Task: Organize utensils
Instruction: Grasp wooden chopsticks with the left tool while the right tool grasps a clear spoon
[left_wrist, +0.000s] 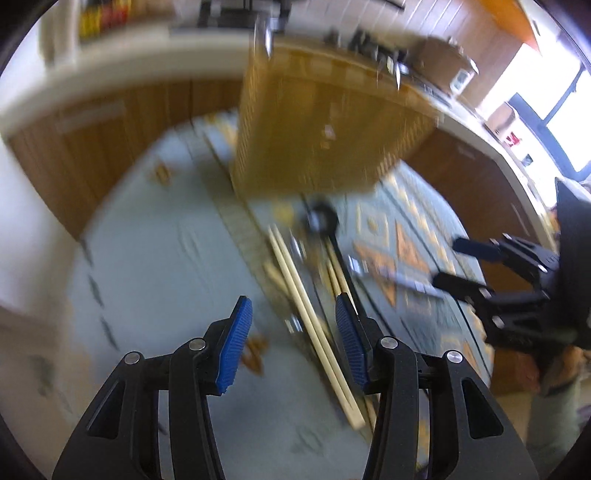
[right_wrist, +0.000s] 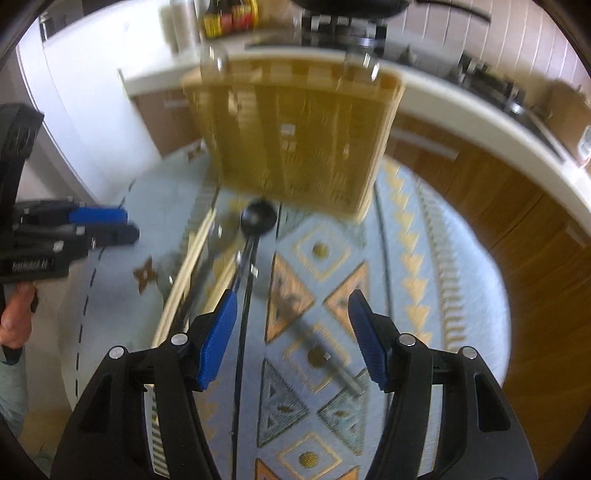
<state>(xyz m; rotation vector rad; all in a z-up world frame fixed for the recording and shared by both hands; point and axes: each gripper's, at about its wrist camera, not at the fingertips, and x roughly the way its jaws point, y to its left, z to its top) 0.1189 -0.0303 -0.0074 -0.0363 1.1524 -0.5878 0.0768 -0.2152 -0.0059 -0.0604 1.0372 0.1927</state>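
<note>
While both frames are smearing with motion blur, the left gripper (left_wrist: 293, 341) is hanging over the patterned blue-and-gold cloth (left_wrist: 155, 258) with its blue-padded fingers (left_wrist: 236, 343) spread wide and gripping nothing. The right gripper (right_wrist: 291, 341) is likewise gaping wide and empty.

Utensils are lying loose on the cloth in front of the tall woven yellow basket (right_wrist: 295, 136): a pair of pale wooden chopsticks (left_wrist: 314, 325) is running lengthwise right under the left gripper, between its pads; a black long-handled ladle (right_wrist: 257, 218) is lying with its bowl near the basket foot and its handle running back past the right gripper's left pad; a small dark-and-silver utensil (left_wrist: 399, 280) is lying apart on the patterned part, too blurred to name. Some metal pieces beside the chopsticks are also unclear.

Judging the step: reaching for a first pick, likely the chopsticks, nothing sorted into the basket yet.

Risks: chopsticks are thin and flat on soft cloth, so the pads may pinch fabric or catch only one stick and roll the other away. Neighbouring sticks and the ladle handle are crowding close, so a wide closing may drag them. Fast motion is making aim poor.
</note>
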